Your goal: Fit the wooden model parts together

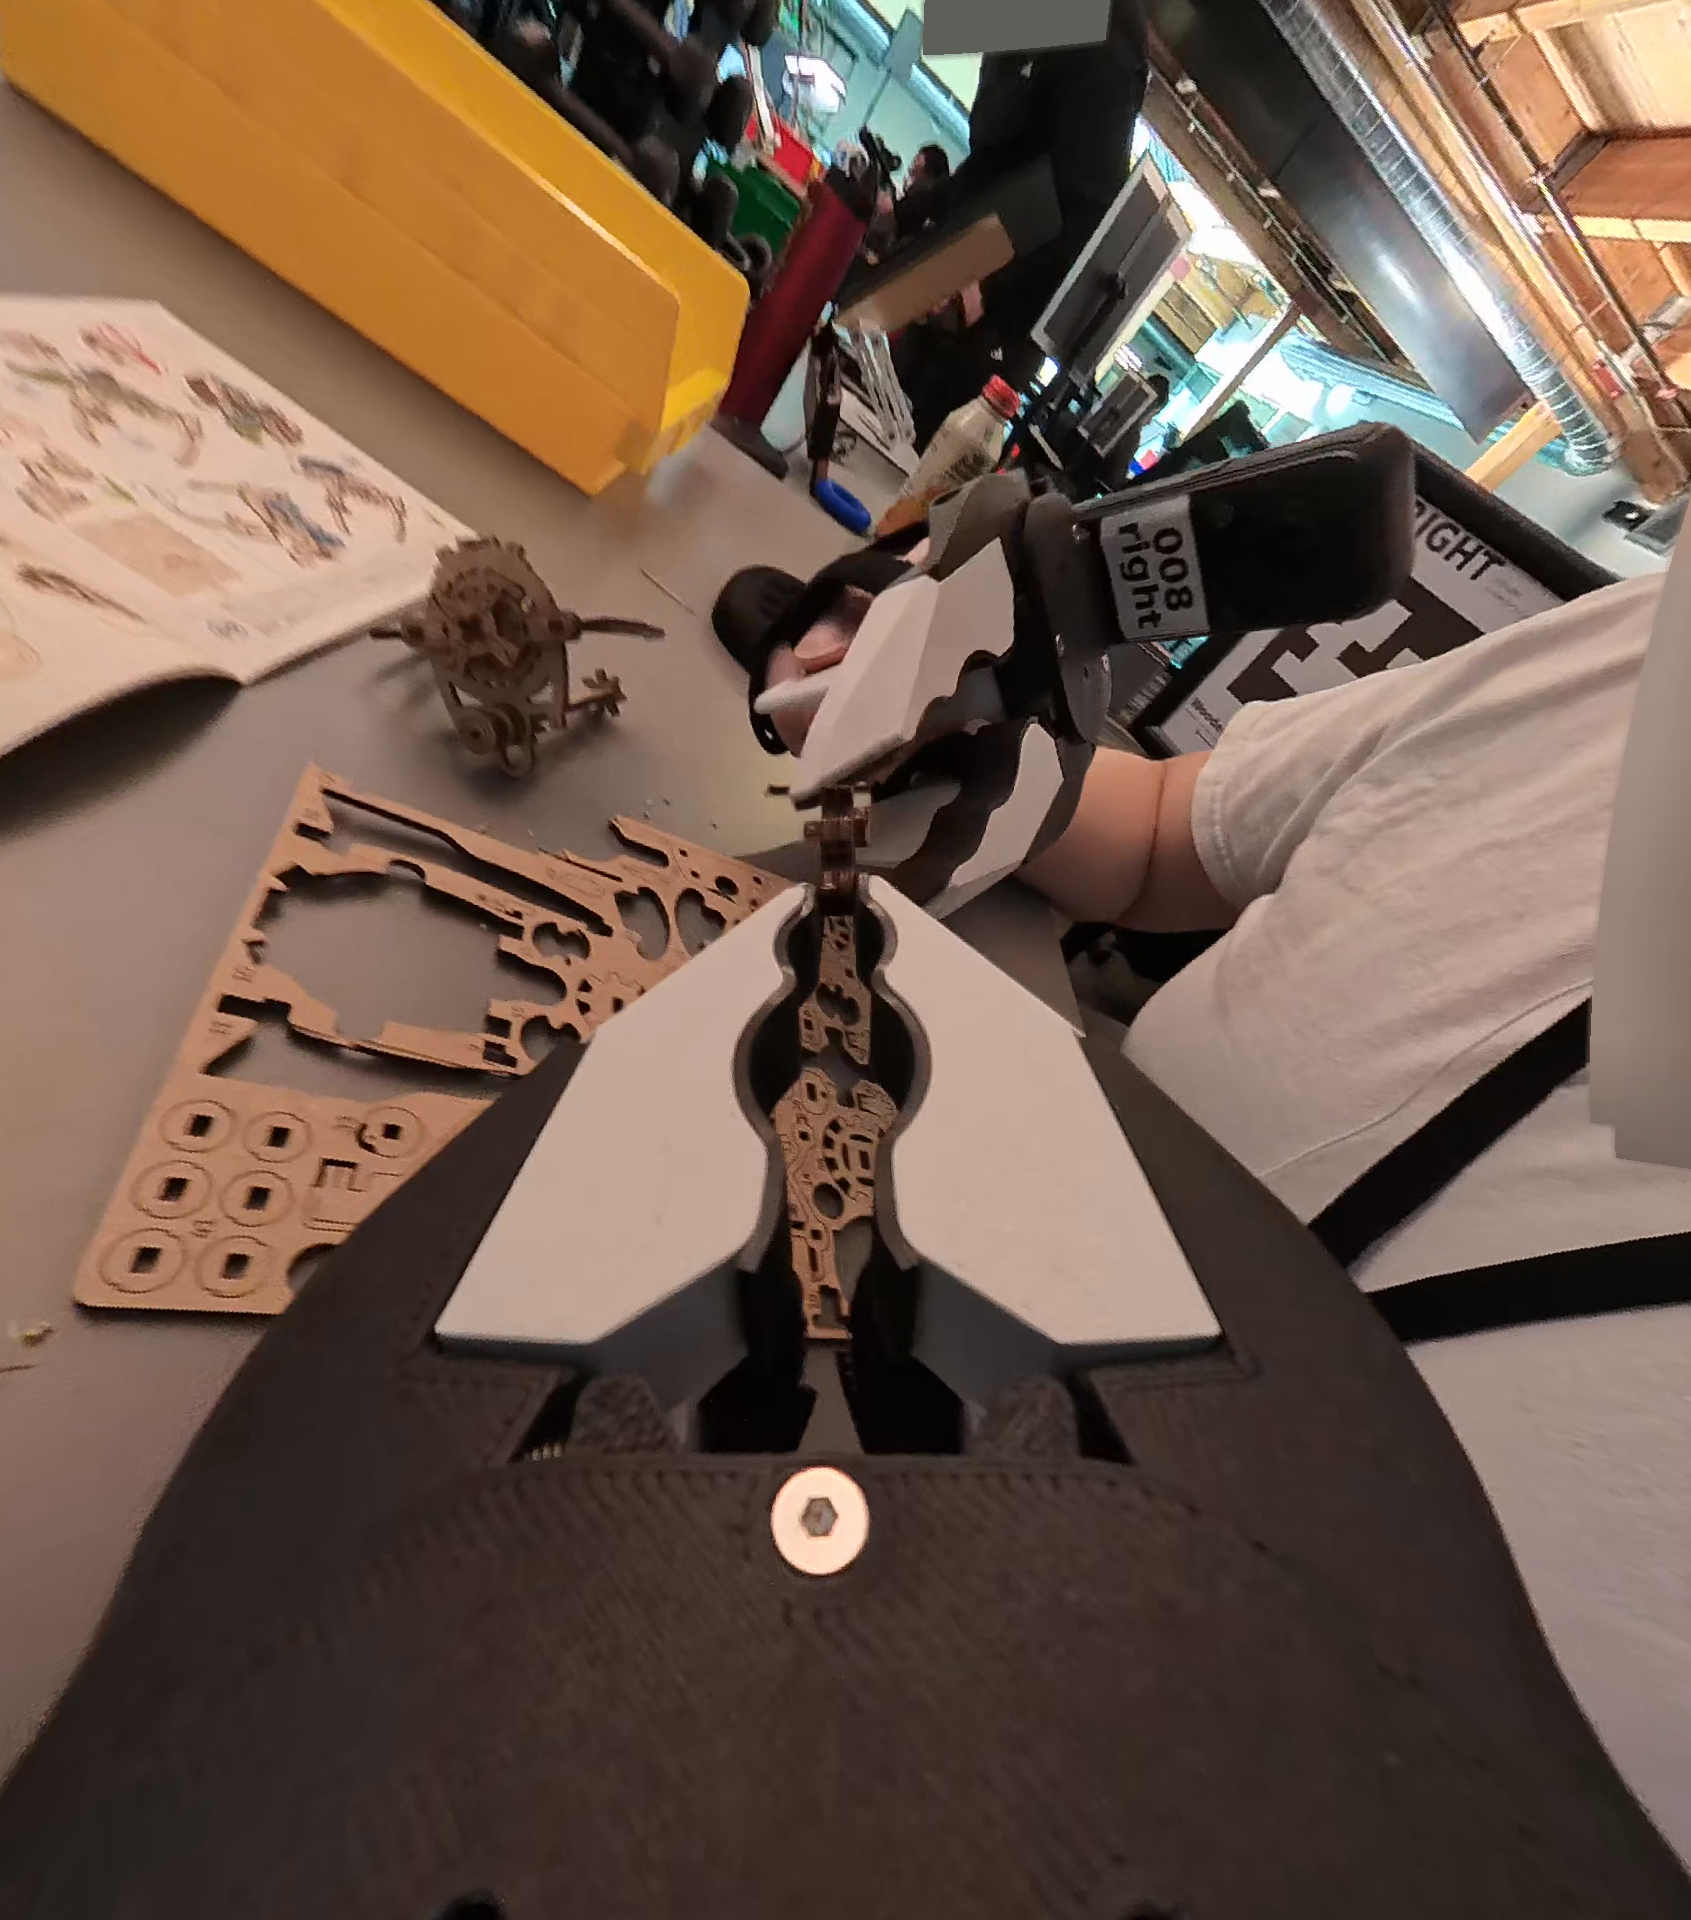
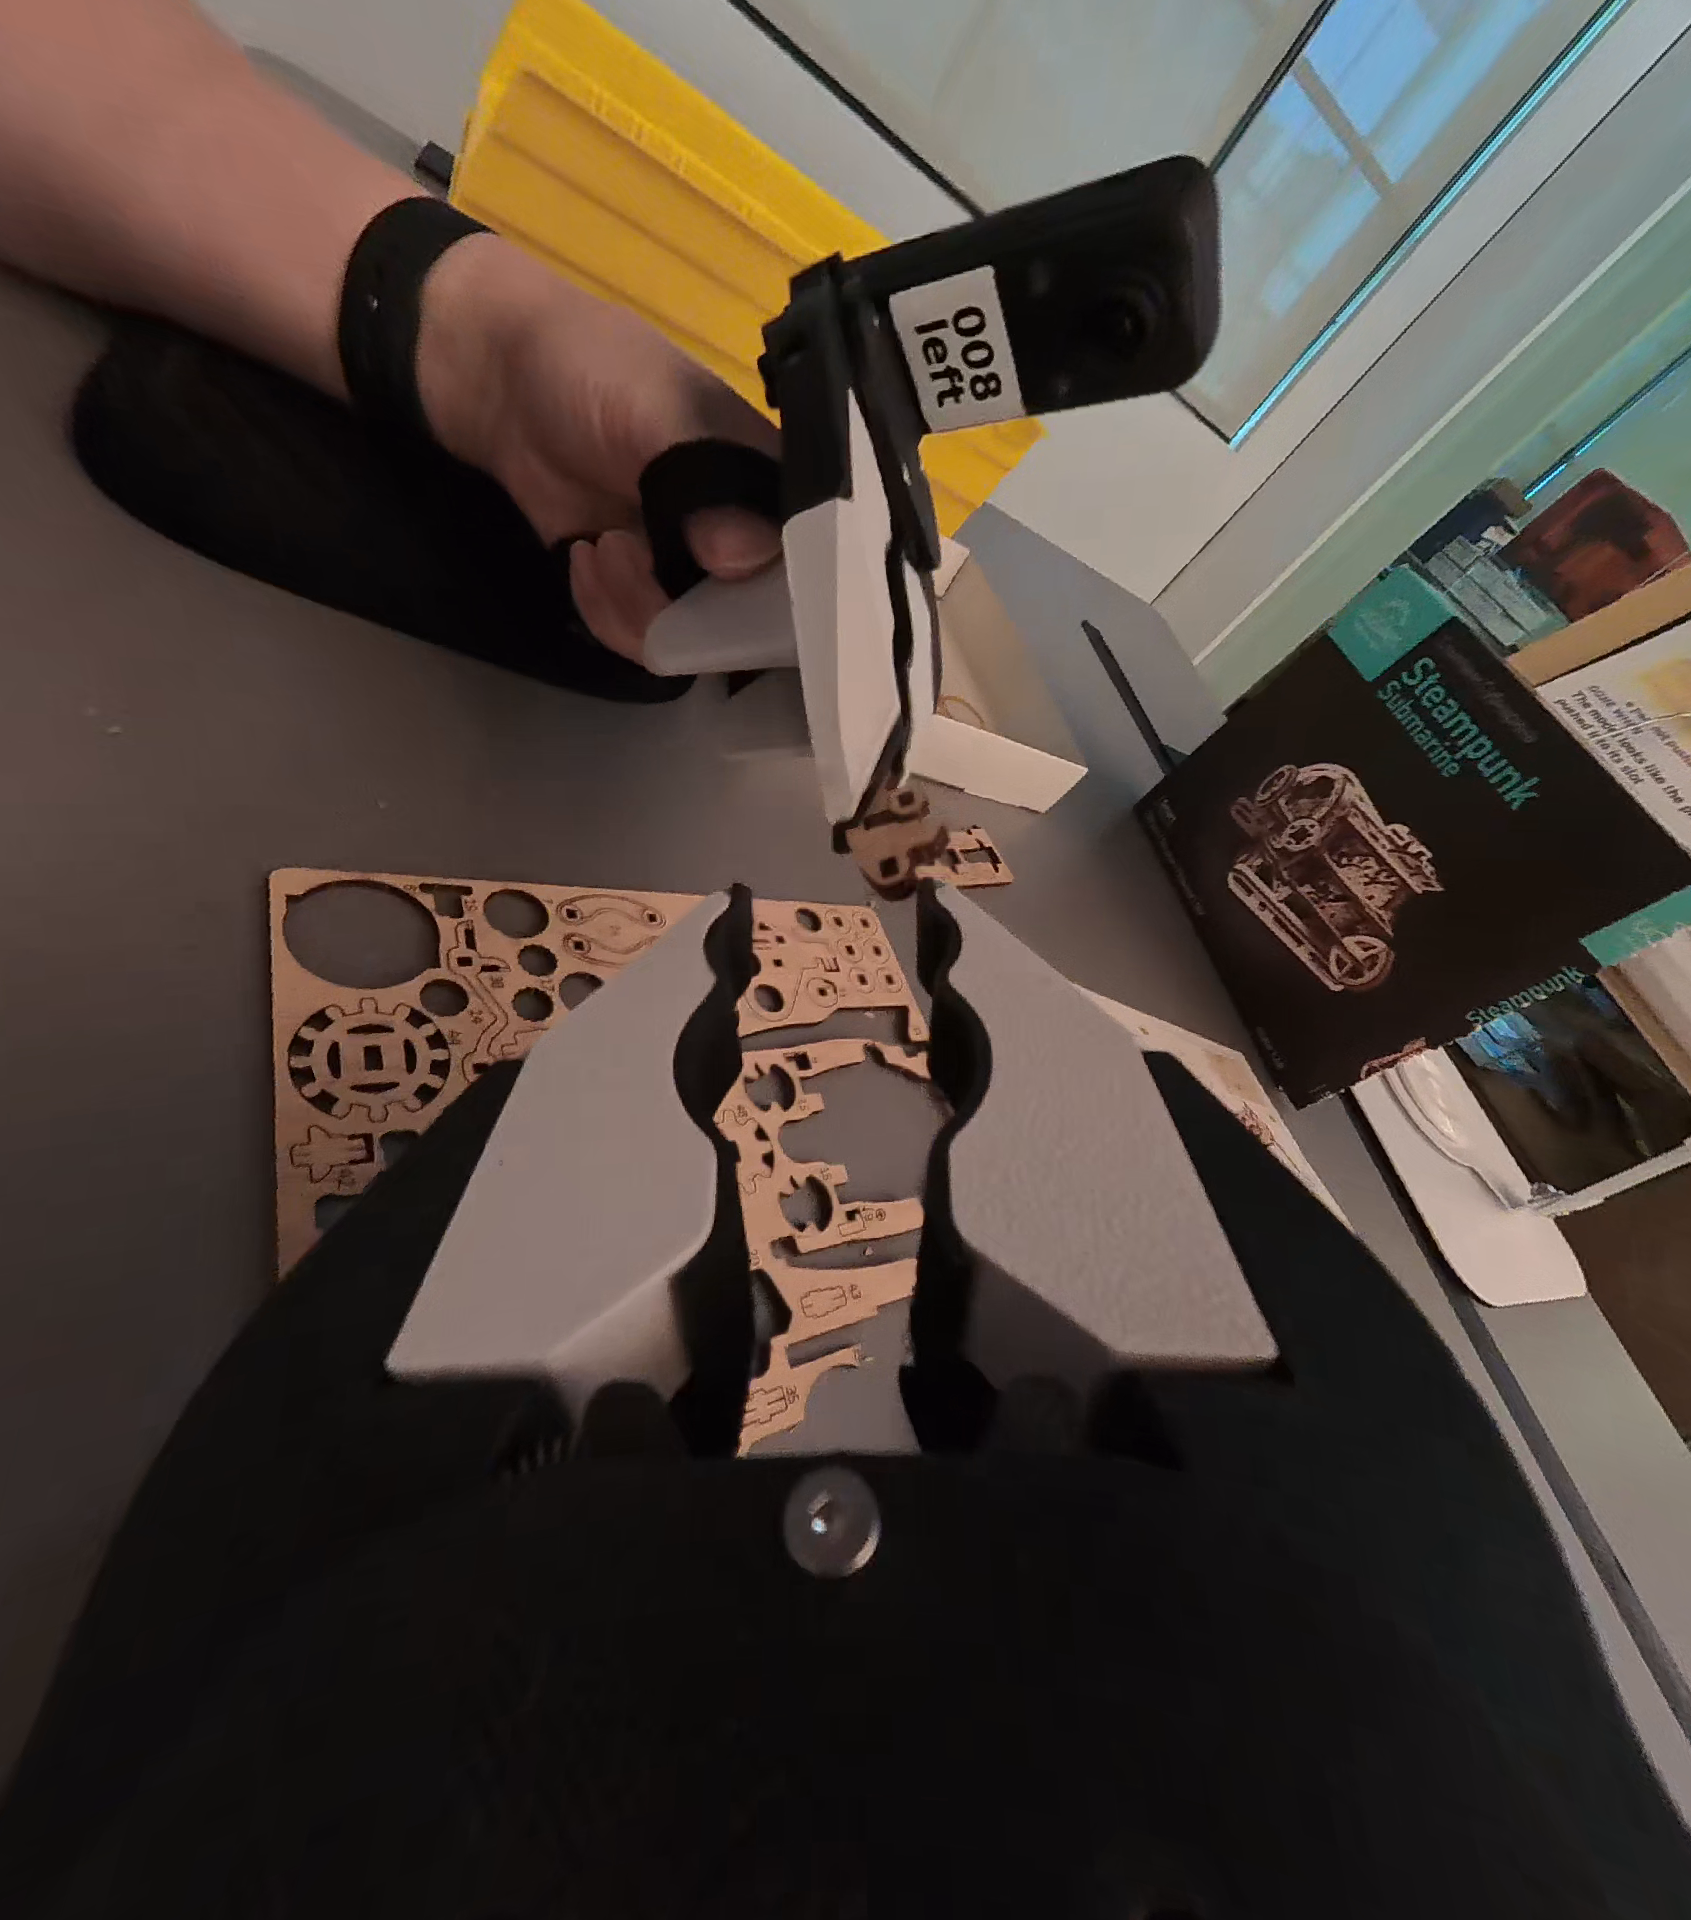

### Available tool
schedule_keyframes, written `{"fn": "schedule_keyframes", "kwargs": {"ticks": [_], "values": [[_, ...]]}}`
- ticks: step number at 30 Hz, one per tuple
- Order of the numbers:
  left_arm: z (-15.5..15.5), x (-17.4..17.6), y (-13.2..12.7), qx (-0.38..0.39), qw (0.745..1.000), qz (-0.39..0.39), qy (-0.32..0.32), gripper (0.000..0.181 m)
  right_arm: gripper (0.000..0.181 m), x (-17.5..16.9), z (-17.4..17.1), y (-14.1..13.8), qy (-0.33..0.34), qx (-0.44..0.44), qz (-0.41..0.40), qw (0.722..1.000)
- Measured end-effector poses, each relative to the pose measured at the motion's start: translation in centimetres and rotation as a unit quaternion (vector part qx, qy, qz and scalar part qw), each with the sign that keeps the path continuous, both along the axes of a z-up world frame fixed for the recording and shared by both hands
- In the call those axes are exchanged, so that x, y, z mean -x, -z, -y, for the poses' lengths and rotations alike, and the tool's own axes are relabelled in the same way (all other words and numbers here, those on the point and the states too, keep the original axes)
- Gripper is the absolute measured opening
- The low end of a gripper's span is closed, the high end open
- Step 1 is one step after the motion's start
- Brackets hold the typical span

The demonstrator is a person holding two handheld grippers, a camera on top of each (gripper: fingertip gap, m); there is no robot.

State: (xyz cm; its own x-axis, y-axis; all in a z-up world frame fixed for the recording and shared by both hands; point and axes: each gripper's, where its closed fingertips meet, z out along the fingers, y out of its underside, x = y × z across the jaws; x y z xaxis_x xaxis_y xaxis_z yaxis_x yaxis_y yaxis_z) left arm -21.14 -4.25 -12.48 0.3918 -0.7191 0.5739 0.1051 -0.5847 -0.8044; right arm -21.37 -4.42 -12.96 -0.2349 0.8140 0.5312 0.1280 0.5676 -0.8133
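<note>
My left gripper (image 1: pixel 836 896) is shut on a small wooden model part (image 1: pixel 839 836) that sticks out past its fingertips, held above the table. In the right wrist view the same part (image 2: pixel 891 844) hangs from the left gripper (image 2: pixel 870 802). My right gripper (image 2: pixel 833 909) is open and empty, with its tips just short of the part. In the left wrist view the right gripper (image 1: pixel 872 831) comes in from the right, and the part's end is at its jaws. A partly built wooden model (image 1: pixel 498 655) stands on the table to the left.
Punched-out wooden sheets (image 1: pixel 384 1039) (image 2: pixel 467 997) lie flat under the grippers. An open instruction booklet (image 1: pixel 93 499) and a yellow bin (image 1: pixel 405 208) are at the far left. A black kit box (image 2: pixel 1392 862) stands at the right. A loose wooden piece (image 2: pixel 978 858) lies beyond the held part. Both grippers' tips are close together, under 4 cm apart.
</note>
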Motion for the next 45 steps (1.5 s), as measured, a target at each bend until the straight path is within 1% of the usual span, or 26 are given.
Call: {"fn": "schedule_keyframes", "kwargs": {"ticks": [3,9,12,14,17,22,26,31,35,38,45], "values": [[0.2,-0.4,0.4,0.014,1.000,0.000,0.010,0.004,0.028,0.0,-0.1,0.8,0.007,-0.028,0.016,0.999],[0.5,-0.7,0.8,0.039,0.999,0.006,0.022,0.004,0.024,0.0,-0.3,1.4,0.013,-0.066,0.025,0.997],[0.7,-0.8,1.1,0.062,0.998,0.011,0.031,0.004,0.015,0.0,-0.2,1.5,0.014,-0.084,0.025,0.996],[0.9,-1.0,1.5,0.075,0.996,0.007,0.038,0.004,0.006,0.0,-0.4,1.7,0.018,-0.097,0.028,0.995],[1.0,-1.0,2.0,0.085,0.996,-0.001,0.039,0.004,0.006,-0.1,-0.3,2.2,0.016,-0.103,0.040,0.994],[0.6,-0.8,2.3,0.104,0.994,0.004,0.027,0.004,0.012,0.0,-0.4,2.5,0.019,-0.101,0.047,0.994],[0.3,-0.5,2.6,0.113,0.993,0.002,0.015,0.004,0.013,0.1,-0.6,2.6,0.027,-0.081,0.054,0.995],[-0.1,-0.2,3.3,0.132,0.991,-0.006,-0.007,0.004,0.012,0.4,-1.2,2.7,0.041,-0.053,0.062,0.996],[-0.2,-0.1,3.6,0.143,0.989,-0.009,-0.017,0.004,0.008,0.5,-1.2,3.2,0.048,-0.069,0.073,0.994],[-0.3,0.0,3.7,0.144,0.989,-0.014,-0.019,0.004,0.008,0.6,-1.3,3.3,0.053,-0.092,0.076,0.991],[-0.2,-0.1,3.2,0.139,0.990,0.001,-0.008,0.004,0.007,0.5,-1.2,3.0,0.051,-0.068,0.076,0.993]]}}
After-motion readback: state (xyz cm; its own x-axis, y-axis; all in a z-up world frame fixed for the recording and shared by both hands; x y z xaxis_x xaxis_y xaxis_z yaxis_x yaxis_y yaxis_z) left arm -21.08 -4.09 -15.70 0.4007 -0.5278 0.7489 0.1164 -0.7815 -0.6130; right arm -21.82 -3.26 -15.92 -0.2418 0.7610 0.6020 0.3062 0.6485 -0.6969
